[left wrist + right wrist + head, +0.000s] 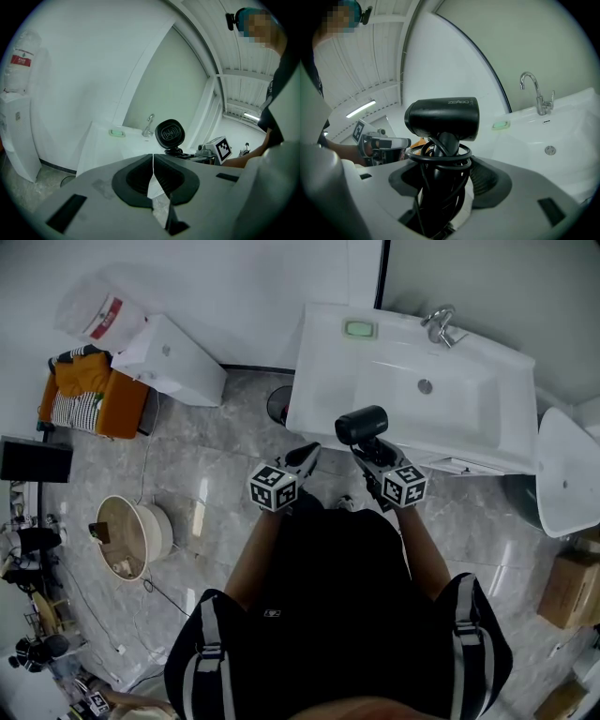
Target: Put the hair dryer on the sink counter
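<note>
hair dryer [362,424] gripped by right tongs [371,459] before the sink counter [323,381], left tongs [306,457] clenched empty.

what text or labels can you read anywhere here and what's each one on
"ZEABO", or close to it: small pale print on the barrel of the hair dryer; the letters are not fully sharp.
Red label on the clear bottle by the wall: it carries print, too small to read.
Marker cubes on the grippers: black and white square patterns only, no words.
</note>
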The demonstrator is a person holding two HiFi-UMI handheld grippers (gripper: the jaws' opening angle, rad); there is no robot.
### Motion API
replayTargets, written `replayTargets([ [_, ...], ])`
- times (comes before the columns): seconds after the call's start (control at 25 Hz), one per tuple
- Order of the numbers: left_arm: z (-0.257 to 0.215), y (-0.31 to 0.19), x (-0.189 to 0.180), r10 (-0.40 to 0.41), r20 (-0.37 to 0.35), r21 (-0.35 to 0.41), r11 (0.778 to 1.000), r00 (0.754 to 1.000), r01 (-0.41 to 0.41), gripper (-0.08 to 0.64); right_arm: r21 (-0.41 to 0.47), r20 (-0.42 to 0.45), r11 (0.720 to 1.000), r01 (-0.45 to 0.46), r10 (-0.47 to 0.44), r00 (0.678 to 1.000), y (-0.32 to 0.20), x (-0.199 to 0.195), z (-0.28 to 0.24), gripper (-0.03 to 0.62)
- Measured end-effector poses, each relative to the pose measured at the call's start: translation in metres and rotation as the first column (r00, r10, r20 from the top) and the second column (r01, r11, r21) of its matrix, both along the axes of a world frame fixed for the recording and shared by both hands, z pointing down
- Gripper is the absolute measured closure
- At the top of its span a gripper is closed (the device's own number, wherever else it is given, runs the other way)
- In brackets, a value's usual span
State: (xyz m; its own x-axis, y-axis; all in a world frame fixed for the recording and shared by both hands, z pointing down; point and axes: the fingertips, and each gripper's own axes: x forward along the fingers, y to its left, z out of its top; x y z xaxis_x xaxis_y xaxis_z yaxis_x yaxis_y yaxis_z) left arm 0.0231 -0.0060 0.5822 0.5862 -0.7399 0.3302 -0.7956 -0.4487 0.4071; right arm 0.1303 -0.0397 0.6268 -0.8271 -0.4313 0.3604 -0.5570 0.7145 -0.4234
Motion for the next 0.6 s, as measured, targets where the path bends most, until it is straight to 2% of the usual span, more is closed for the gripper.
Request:
replayTargets([
  [0.6,0.002,-0.013,0.010,0.023,-0.004,-0.006,1.000,1.000,-0.023,0.543,-0.013,-0.011,1.000,-0.018,0.018,1.000,-0.009,0.007,0.004,0.268],
])
